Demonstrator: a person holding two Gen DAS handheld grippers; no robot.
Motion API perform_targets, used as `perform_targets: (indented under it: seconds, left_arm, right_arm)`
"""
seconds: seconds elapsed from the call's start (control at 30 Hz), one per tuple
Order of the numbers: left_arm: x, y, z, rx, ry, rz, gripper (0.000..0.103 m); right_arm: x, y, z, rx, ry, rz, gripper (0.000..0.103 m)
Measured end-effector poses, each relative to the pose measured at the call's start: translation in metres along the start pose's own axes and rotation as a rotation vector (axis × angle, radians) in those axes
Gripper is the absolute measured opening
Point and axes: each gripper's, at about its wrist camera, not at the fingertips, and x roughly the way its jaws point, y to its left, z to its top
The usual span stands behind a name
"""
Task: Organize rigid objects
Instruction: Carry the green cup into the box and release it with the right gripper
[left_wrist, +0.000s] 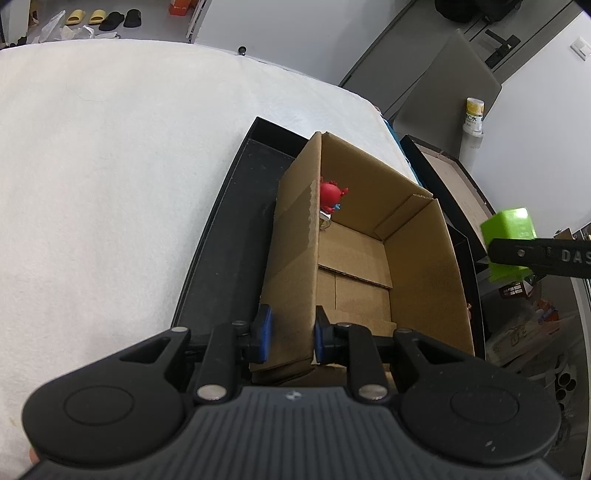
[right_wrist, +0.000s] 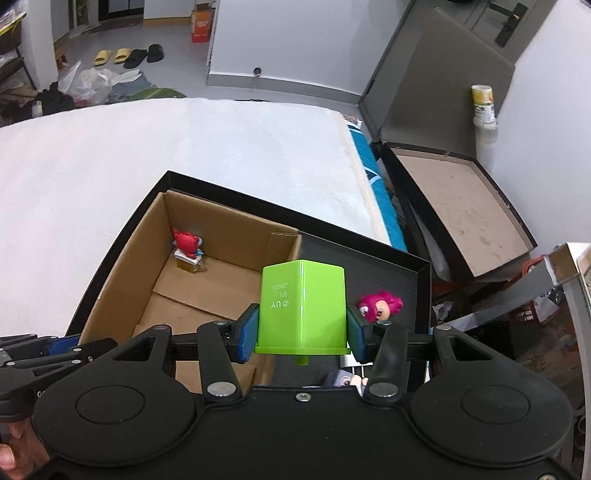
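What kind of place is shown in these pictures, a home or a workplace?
Most likely a home, perhaps a bedroom. The cardboard box sits in a black tray on what looks like a white bed, and slippers and plastic bags lie on the floor behind it.

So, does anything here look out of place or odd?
Yes, two things. The green container held in the right hand-held gripper is upside down, its printed text inverted. The pink-haired figure lies on the black tray, outside the cardboard box.
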Motion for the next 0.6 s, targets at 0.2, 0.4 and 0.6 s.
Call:
perform_targets:
  seconds: [0.2, 0.4, 0.6]
  left_arm:
    - [0.000, 0.000, 0.000, -0.001, 0.001, -0.002, 0.021]
    - [0.000, 0.000, 0.001, -0.003, 0.001, -0.003, 0.021]
    - [0.000, 0.000, 0.001, -0.003, 0.001, -0.006, 0.021]
  right_arm:
    - [0.009, 0.011, 0.005, -0.007, 0.001, 0.021, 0.047]
    - [0.020, 0.020, 0.010, -0.014, 0.011, 0.037, 0.047]
    - [0.030, 0.028, 0.015, -0.021, 0.022, 0.050, 0.048]
